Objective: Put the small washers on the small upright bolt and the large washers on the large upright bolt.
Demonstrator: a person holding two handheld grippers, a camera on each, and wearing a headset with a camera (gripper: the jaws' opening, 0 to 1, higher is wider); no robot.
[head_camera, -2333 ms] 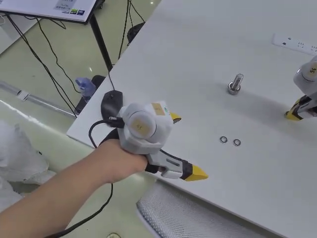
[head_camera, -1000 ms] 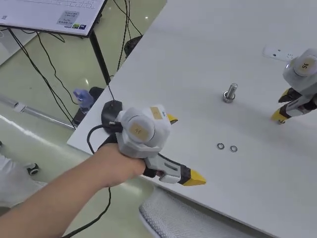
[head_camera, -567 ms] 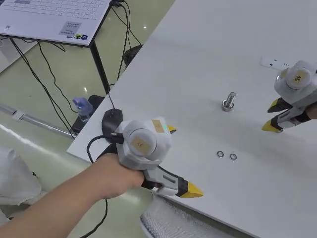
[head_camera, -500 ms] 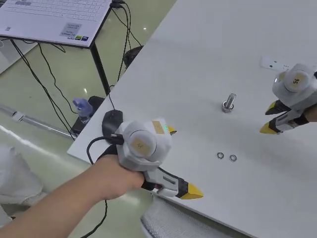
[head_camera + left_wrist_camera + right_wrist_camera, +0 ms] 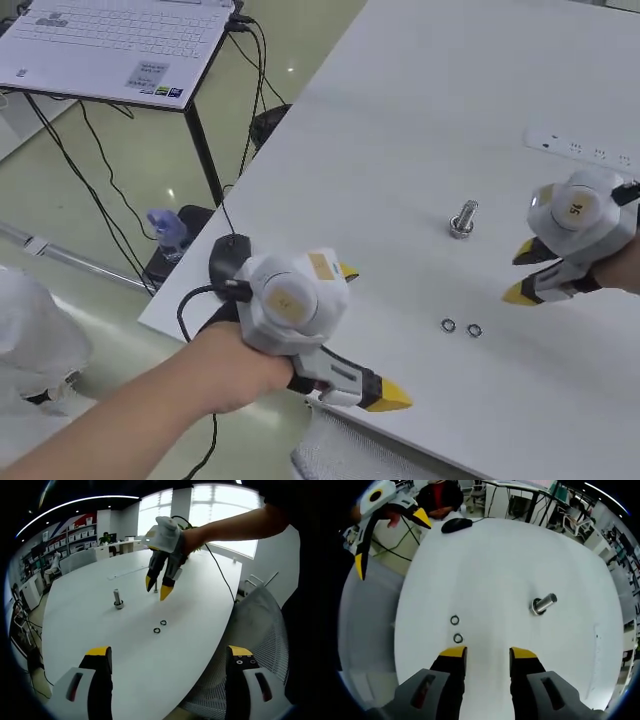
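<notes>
One upright bolt (image 5: 462,220) stands on the white table (image 5: 400,130); it also appears as the bolt (image 5: 118,599) and the bolt (image 5: 543,603). Two small washers (image 5: 448,325) (image 5: 474,330) lie flat side by side nearer the front edge. My right gripper (image 5: 520,273) hovers open just right of them, and the washers (image 5: 458,638) sit just ahead of its left jaw, right gripper (image 5: 488,653). My left gripper (image 5: 368,334) is open wide over the table's front edge, empty, left gripper (image 5: 168,652), with the washers (image 5: 156,630) ahead and the right gripper (image 5: 156,588) beyond.
A black mouse (image 5: 228,260) with its cable lies at the table's left edge. A white power strip (image 5: 580,150) lies at the far right. A laptop (image 5: 120,40) sits on a side stand to the left. A mesh chair (image 5: 340,460) stands below the front edge.
The right gripper has come left and down from the table's right side, closer to the two washers. The left gripper has stayed open at the front edge. The head camera has shifted.
</notes>
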